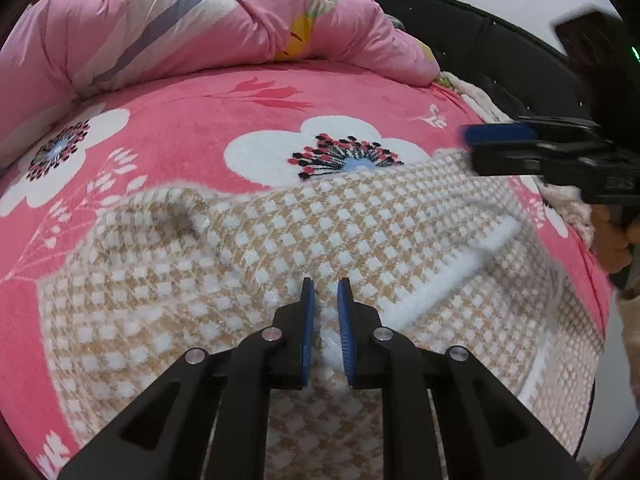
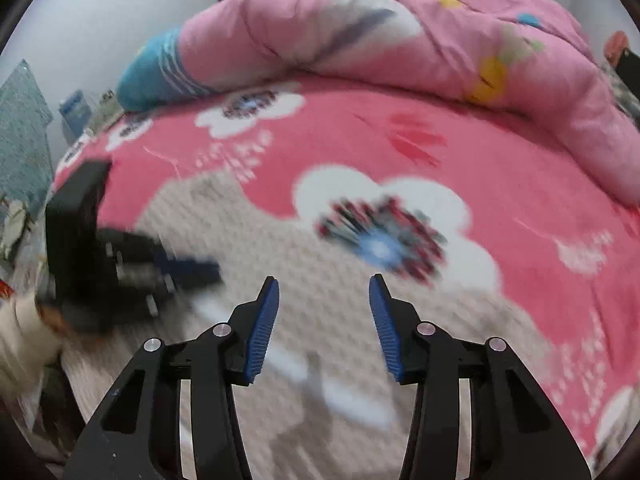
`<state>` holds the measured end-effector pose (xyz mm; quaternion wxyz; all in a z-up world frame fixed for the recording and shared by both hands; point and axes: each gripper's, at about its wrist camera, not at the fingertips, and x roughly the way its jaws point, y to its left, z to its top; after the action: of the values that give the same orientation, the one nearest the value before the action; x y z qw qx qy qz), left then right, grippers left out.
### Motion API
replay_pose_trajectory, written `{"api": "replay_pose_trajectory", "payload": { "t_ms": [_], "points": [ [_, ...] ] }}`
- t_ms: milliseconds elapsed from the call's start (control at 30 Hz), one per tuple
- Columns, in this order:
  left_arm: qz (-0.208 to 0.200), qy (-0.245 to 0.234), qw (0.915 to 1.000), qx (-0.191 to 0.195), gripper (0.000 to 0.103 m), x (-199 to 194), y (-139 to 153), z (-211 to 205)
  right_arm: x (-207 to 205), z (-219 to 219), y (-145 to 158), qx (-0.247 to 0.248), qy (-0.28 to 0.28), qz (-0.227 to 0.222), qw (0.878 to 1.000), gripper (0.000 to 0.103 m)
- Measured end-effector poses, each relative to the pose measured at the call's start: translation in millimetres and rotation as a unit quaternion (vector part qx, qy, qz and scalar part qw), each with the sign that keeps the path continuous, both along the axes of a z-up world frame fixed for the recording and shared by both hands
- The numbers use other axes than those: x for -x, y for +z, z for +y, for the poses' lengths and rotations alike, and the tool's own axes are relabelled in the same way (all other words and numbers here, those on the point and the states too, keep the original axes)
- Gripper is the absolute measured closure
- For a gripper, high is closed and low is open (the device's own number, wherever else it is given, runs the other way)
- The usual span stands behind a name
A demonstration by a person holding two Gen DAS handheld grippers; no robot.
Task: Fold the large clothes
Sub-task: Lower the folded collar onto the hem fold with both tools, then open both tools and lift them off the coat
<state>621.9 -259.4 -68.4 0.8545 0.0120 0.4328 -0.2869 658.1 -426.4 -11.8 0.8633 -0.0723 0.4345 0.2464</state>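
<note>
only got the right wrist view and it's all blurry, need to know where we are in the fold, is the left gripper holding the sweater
Observer: Yes. In the left wrist view the left gripper is nearly shut, pinching a white edge of the checked sweater.
Operator: what's the pattern, i just see grey mush
Observer: Tan and white checks, with a white ribbed band running diagonally across it.
Operator: where's my right gripper from over there
Observer: The right gripper sits at the sweater's far right edge, with nothing visibly held in it.
Operator: anything past the bed on that side
Observer: A black headboard curves behind the pink quilt.
</note>
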Motion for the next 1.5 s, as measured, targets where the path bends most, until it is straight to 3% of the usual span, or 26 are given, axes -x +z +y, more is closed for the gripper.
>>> {"api": "replay_pose_trajectory", "payload": {
  "t_ms": [67, 100, 133, 267, 400, 500, 567, 633, 700, 800, 867, 900, 967, 1033, 1100, 1200, 1367, 1500],
  "points": [
    [-0.001, 0.004, 1.0, 0.003, 0.09, 1.2, -0.7, 1.0, -21.1, 27.6, -40.7, 0.027, 0.003, 0.034, 0.999, 0.06],
    [-0.003, 0.007, 1.0, 0.002, 0.09, 2.3, -1.0, 1.6, -24.2, 35.0, -66.5, 0.057, -0.005, 0.038, 0.998, 0.06],
    [0.004, 0.008, 0.9999, -0.007, 0.09, 2.1, -4.0, 2.3, -22.1, 36.2, -73.7, 0.056, -0.005, 0.023, 0.998, 0.059],
    [0.005, 0.005, 0.9999, 0.014, 0.089, 2.8, 6.0, 8.1, -11.6, 18.6, -46.3, 0.025, -0.017, 0.031, 0.999, 0.06],
    [-0.037, 0.001, 0.9984, 0.044, 0.089, 4.5, 41.9, 14.6, 6.8, -12.8, -7.7, 0.018, -0.043, -0.016, 0.999, 0.06],
    [-0.033, 0.019, 0.9979, 0.053, 0.087, -12.2, 49.7, 3.7, -0.7, -22.8, -24.6, 0.029, -0.066, 0.002, 0.997, 0.06],
    [0.003, 0.041, 0.999, 0.016, 0.083, -31.0, 31.3, -14.0, -5.3, -26.0, -57.4, 0.04, -0.073, 0.017, 0.996, 0.06],
    [0.044, 0.051, 0.9963, -0.053, 0.082, -42.3, -4.5, -29.2, -5.5, -36.8, -54.0, 0.015, -0.086, 0.034, 0.996, 0.06],
    [0.014, 0.049, 0.9979, -0.041, 0.082, -32.7, 1.2, -24.0, 0.7, -45.6, -39.6, 0.007, -0.097, 0.039, 0.994, 0.06],
    [0.022, 0.055, 0.9982, -0.003, 0.082, -19.8, 16.1, -3.4, 20.2, -61.3, -18.0, -0.007, -0.126, 0.016, 0.992, 0.063],
    [0.01, 0.057, 0.9983, 0.006, 0.082, -11.9, 19.6, 4.7, 17.3, -69.5, -30.9, 0.001, -0.154, 0.027, 0.988, 0.064],
    [0.016, 0.059, 0.9981, -0.004, 0.082, -9.4, 14.4, 6.0, 13.3, -69.6, -47.0, 0.004, -0.157, 0.042, 0.987, 0.064],
    [0.024, 0.06, 0.9976, -0.022, 0.082, -7.4, 4.1, 1.9, 19.7, -58.2, -60.9, 0.047, -0.145, 0.019, 0.988, 0.064],
    [0.013, 0.068, 0.997, -0.034, 0.082, 2.1, 10.1, 1.2, 28.6, -50.1, -43.9, 0.071, -0.16, 0.015, 0.984, 0.064],
    [0.016, 0.08, 0.9957, -0.045, 0.082, 12.7, 21.9, 5.8, 43.5, -48.3, -24.9, 0.066, -0.167, 0.013, 0.984, 0.064],
    [-0.002, 0.092, 0.9948, -0.044, 0.073, 42.4, 42.3, 28.5, 83.0, -49.1, 1.8, 0.049, -0.17, -0.009, 0.984, 0.054],
    [-0.022, 0.144, 0.9892, -0.013, 0.053, 112.6, 64.6, 86.7, 163.8, -37.7, 21.7, -0.01, -0.129, -0.031, 0.991, 0.021],
    [-0.036, 0.193, 0.9804, 0.02, 0.046, 173.4, 65.3, 128.4, 214.5, -19.8, 4.0, -0.043, -0.086, -0.021, 0.995, 0.016]
  ]
}}
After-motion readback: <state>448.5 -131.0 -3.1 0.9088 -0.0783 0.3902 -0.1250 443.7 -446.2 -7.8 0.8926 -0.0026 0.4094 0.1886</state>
